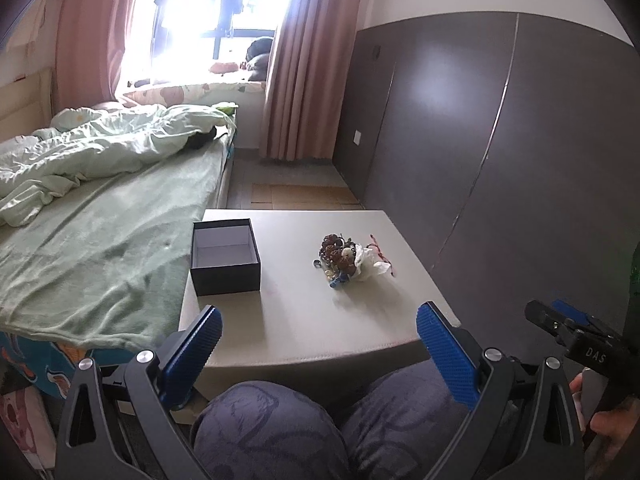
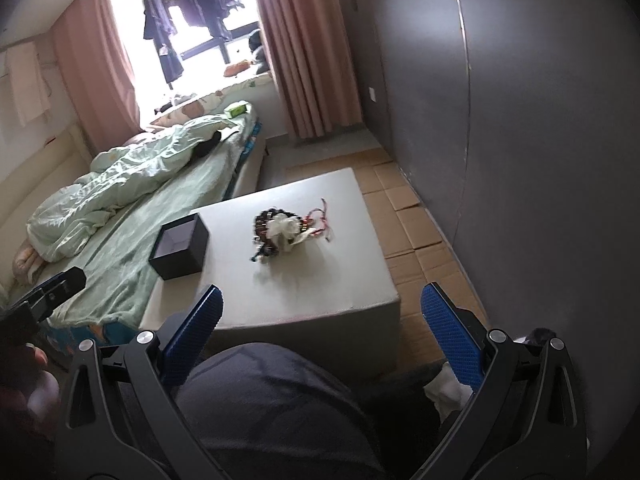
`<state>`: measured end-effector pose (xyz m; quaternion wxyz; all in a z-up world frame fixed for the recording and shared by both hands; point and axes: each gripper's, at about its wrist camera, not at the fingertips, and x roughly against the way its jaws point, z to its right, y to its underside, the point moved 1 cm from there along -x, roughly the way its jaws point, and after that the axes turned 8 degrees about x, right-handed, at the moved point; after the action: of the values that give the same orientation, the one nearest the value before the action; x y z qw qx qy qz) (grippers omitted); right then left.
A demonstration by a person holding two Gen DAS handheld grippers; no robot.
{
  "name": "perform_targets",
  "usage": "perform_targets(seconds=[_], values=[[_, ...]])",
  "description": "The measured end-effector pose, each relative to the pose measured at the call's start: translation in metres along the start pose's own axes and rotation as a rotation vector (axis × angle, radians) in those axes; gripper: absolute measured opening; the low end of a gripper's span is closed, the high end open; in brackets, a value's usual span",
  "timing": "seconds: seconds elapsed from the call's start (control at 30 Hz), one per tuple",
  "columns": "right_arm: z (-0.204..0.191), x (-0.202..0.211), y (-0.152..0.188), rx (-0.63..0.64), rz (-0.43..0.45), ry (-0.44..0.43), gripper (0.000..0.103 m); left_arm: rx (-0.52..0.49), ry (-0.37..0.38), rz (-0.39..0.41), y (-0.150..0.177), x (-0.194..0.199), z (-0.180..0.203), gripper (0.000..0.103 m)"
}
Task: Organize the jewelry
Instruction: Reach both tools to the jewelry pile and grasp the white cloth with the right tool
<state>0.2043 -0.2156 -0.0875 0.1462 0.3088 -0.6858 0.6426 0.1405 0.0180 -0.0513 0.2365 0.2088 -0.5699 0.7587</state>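
Bedroom table (image 1: 304, 320) | left gripper (image 1: 318, 342), right gripper (image 2: 320, 320): wide apart, empty, above knees

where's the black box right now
In both wrist views the open black box sits on the left part of the pale table, at the edge nearest the bed, with the jewelry pile to its right, apart from it.

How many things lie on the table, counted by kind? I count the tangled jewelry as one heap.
Box, black, open, empty: 1
Jewelry heap, beads, white piece, red cord: 1
Total: 2
Single pieces in the heap cannot be told apart.
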Motion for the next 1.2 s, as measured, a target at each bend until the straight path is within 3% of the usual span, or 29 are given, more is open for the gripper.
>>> perform_targets(seconds=[0.23,0.4,0.53,0.67,0.8,1.07,1.2], values=[[0.016,-0.049,-0.002,-0.035,-0.070,-0.040,0.099,-0.034,0.015,-0.074,-0.012,-0.054,-0.001,0.093],[0.017,-0.081,-0.004,-0.032,-0.102,-0.054,0.099,-0.037,0.039,-0.140,-0.019,-0.097,-0.005,0.079],[0.019,-0.103,-0.012,-0.060,-0.121,-0.112,0.098,-0.020,0.075,-0.184,-0.027,-0.127,-0.006,0.073],[0.015,-0.124,-0.021,-0.062,-0.171,-0.199,0.086,-0.006,0.099,-0.213,-0.038,-0.158,-0.008,0.065],[0.018,-0.142,-0.039,-0.087,-0.190,-0.267,0.086,0.005,0.121,-0.241,-0.049,-0.185,-0.008,0.064],[0.009,-0.196,-0.061,-0.135,-0.237,-0.239,0.086,0.005,0.121,-0.295,-0.063,-0.241,-0.008,0.064],[0.006,-0.232,-0.063,-0.210,-0.308,-0.234,0.086,0.010,0.113,-0.301,-0.067,-0.259,-0.010,0.064]])
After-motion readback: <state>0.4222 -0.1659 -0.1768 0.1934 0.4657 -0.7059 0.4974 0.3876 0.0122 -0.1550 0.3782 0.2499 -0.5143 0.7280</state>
